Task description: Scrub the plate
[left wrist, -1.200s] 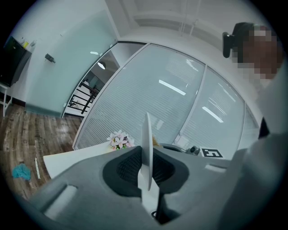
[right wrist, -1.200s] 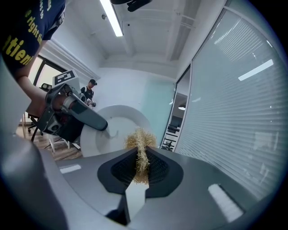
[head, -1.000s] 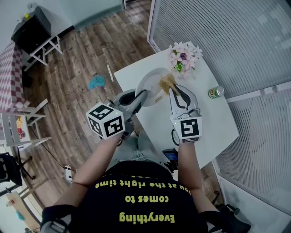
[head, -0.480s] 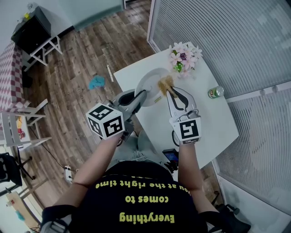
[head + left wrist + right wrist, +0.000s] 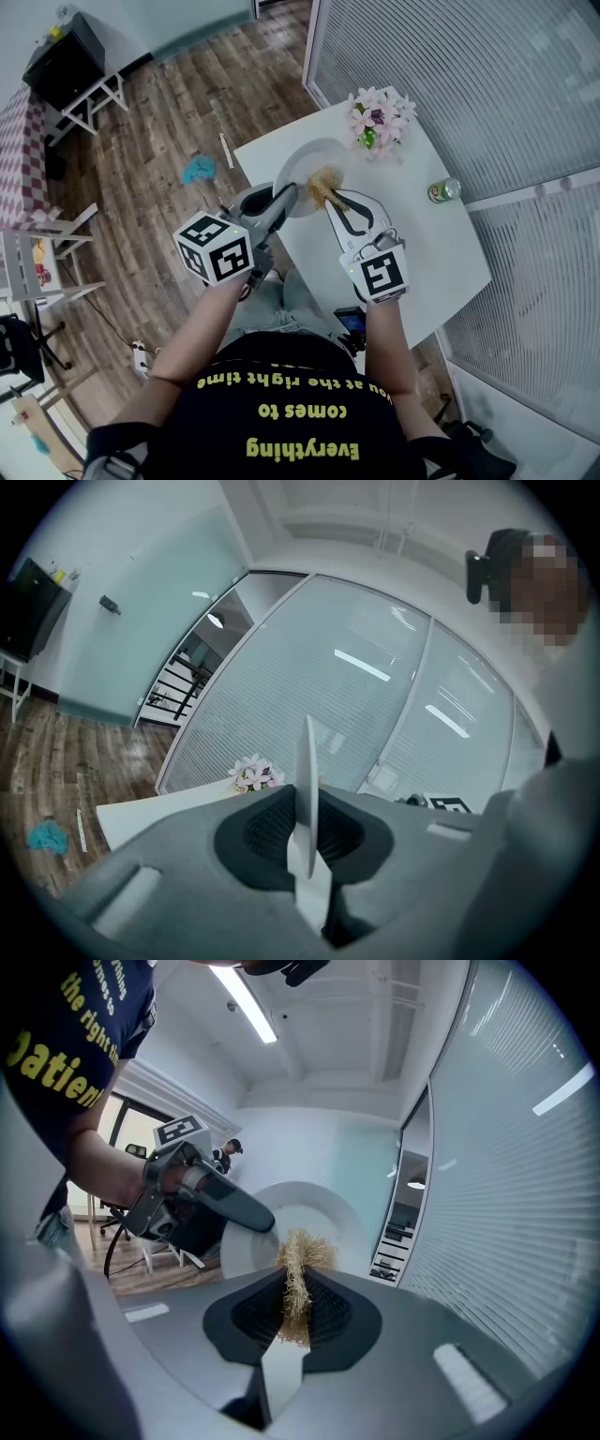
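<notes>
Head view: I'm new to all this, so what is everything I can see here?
table: one, white, centre right
plate: one, white, held up on its edge over the table's far left part
scrubber: one, tan and fibrous, against the plate
flowers: one bunch, pink and white, far side of the table
can: one, green, right part of the table
cloth: one, blue, on the wooden floor left of the table
person: one, black shirt with yellow print, bottom
left gripper: one, grey, shut on the plate's rim
right gripper: one, grey, shut on the scrubber
</notes>
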`<state>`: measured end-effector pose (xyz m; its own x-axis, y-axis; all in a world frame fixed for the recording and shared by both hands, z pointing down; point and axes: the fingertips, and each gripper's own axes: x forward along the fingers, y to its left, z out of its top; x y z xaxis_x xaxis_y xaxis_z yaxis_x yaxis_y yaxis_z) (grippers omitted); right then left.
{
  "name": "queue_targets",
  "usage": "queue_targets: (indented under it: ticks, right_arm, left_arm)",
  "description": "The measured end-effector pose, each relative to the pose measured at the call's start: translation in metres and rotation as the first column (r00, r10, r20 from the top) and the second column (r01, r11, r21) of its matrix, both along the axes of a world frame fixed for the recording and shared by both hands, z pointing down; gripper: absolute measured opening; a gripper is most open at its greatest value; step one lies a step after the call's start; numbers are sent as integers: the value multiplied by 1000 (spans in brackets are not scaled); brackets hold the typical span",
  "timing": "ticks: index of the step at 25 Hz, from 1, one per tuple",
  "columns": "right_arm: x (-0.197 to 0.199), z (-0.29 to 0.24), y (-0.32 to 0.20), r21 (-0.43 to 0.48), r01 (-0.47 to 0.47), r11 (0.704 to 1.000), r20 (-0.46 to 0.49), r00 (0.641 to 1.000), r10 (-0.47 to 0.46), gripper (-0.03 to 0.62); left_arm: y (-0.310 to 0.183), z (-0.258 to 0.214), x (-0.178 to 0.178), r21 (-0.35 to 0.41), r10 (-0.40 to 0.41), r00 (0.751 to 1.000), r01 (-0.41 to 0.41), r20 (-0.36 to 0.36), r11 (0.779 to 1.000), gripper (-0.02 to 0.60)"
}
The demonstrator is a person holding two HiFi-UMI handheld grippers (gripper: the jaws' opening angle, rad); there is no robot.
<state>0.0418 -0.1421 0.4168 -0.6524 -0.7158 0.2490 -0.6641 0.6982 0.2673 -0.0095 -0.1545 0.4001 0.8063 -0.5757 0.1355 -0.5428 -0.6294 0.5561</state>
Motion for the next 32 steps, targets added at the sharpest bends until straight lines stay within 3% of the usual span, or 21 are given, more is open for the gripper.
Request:
queue_targets:
  ticks: [15, 22, 32]
  right_arm:
    - [-26, 4, 23, -90, 199, 976, -40, 978, -203, 32]
    - [-40, 6, 36, -114, 289, 950, -7, 956, -292, 32]
    - [-29, 7, 22, -103, 217, 971, 20, 976, -216, 32]
  left_arm:
    - [-1, -1, -6, 1, -16, 1000, 16, 0, 1000, 23]
    - [-4, -2, -9, 1, -22, 1000, 22, -5, 1000, 18]
    - [-6, -4, -6, 46, -16, 1000, 15, 21, 999, 18]
